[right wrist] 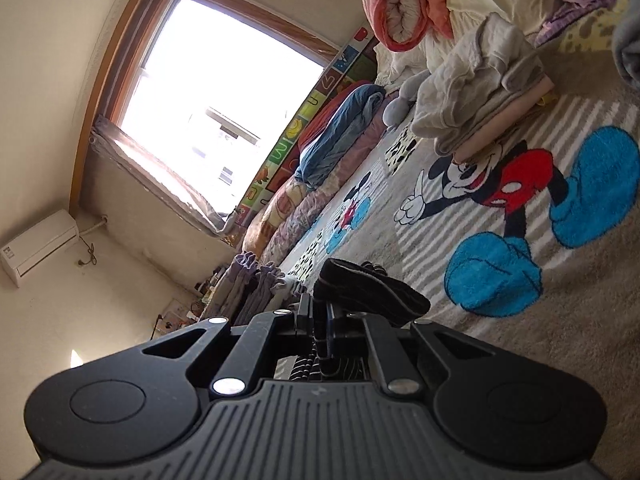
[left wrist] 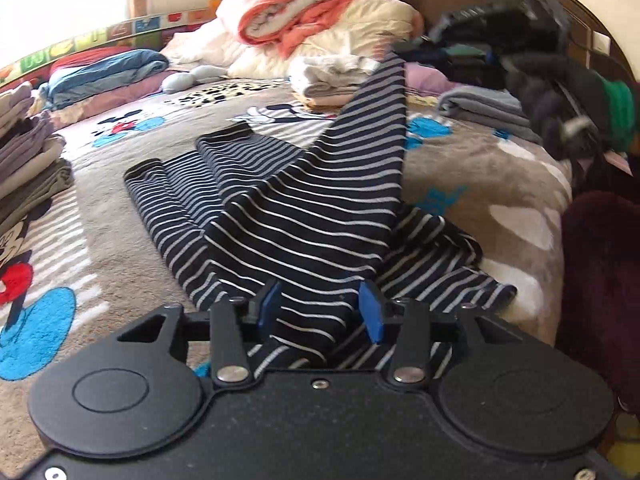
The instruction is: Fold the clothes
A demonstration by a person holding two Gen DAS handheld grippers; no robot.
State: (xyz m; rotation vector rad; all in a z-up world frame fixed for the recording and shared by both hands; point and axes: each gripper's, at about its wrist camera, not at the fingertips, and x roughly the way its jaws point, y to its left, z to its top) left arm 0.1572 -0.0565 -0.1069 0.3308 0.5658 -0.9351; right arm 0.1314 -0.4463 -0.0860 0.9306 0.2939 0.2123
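Two grippers share one navy, white-striped knit garment (left wrist: 256, 208) lying on the cartoon-mouse plush blanket (left wrist: 480, 168), its long axis running away from the near edge. On the left, the left gripper (left wrist: 320, 308) stands spread, blue pads either side of the near hem without pressing it. A stack of folded grey clothes (left wrist: 28, 152) sits well apart. Rightward, one corner rises taut toward the right gripper (right wrist: 324, 320), pressed together on that dark fabric. Nothing blocks carrying it across, I'd say.
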